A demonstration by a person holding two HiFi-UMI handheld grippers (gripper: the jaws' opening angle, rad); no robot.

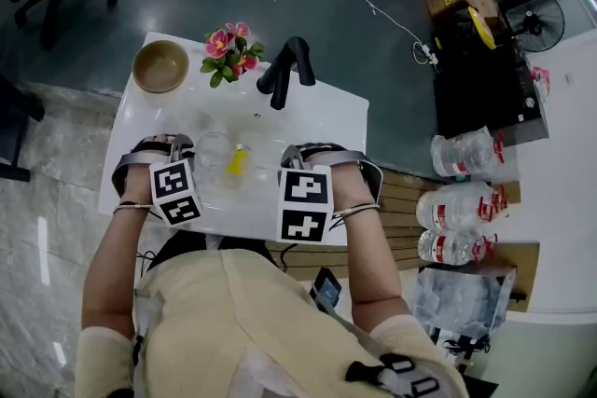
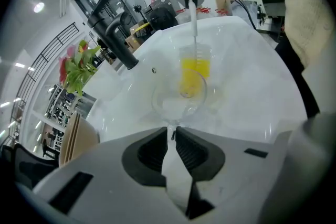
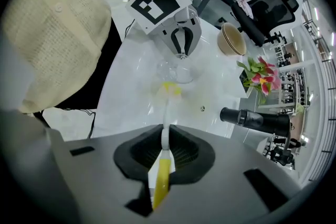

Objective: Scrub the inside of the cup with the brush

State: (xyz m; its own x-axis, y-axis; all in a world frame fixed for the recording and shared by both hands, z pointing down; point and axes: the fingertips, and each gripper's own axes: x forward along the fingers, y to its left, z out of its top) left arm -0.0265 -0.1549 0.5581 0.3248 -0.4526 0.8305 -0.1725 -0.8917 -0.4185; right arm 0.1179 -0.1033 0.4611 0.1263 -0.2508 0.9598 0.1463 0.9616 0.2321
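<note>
Pinching the cup (image 2: 178,98) at its edge in my left gripper (image 2: 173,134), I see the brush (image 3: 167,113), clamped in my right gripper (image 3: 164,140), point straight leftward, its head inside the cup.

Bright, even indoor light from overhead. The white table (image 1: 326,112) blows out near-white in all views, and glare washes out the clear cup (image 1: 214,147) on it. Shadows on the table are soft and faint. Lamp streaks reflect on the floor (image 1: 42,247) left of the table. Both gripper views are fisheye, with black corners and bent lines at the edges. Beyond the table the background is slightly soft.
</note>
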